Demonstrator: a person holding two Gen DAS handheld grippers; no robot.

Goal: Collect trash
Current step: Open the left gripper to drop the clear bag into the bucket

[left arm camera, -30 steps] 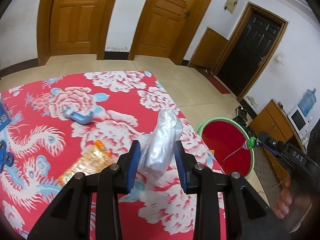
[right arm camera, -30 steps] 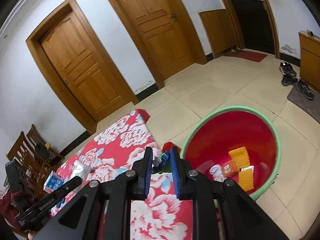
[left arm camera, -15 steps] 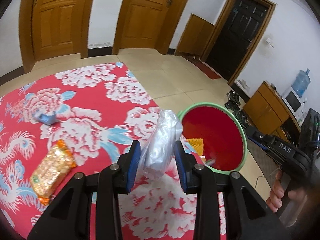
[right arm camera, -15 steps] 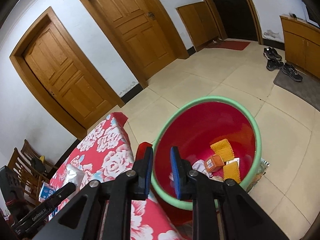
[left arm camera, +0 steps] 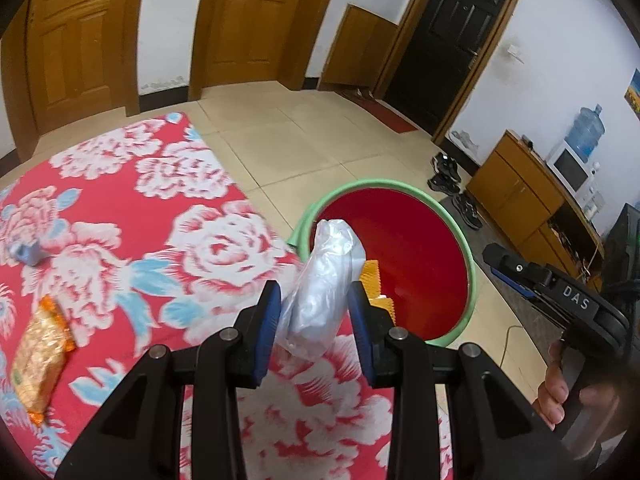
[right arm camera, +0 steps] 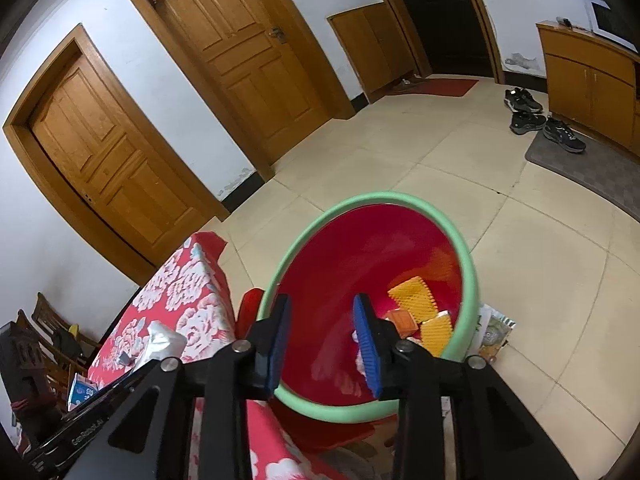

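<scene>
My left gripper (left arm camera: 314, 312) is shut on a silvery plastic bag (left arm camera: 322, 280) and holds it above the table's right edge, close to the red bin with a green rim (left arm camera: 416, 240). My right gripper (right arm camera: 322, 344) is open and empty above the bin (right arm camera: 360, 264). In the bin lie yellow wrappers (right arm camera: 412, 294) and an orange box (right arm camera: 402, 320). The bag also shows in the right wrist view (right arm camera: 162, 344). An orange snack packet (left arm camera: 40, 352) and a small blue-grey piece (left arm camera: 30, 250) lie on the red floral tablecloth (left arm camera: 160, 240).
The bin stands on the tiled floor beside the table. A packet (right arm camera: 494, 330) lies on the floor behind the bin. Shoes (right arm camera: 540, 120) and a grey mat are by a wooden cabinet at right. A blue box (right arm camera: 82, 392) sits at the table's far end. Wooden chairs stand beyond it.
My right gripper let go of a small green and blue item over the bin and opened. My left gripper carried the bag rightward towards the bin.
</scene>
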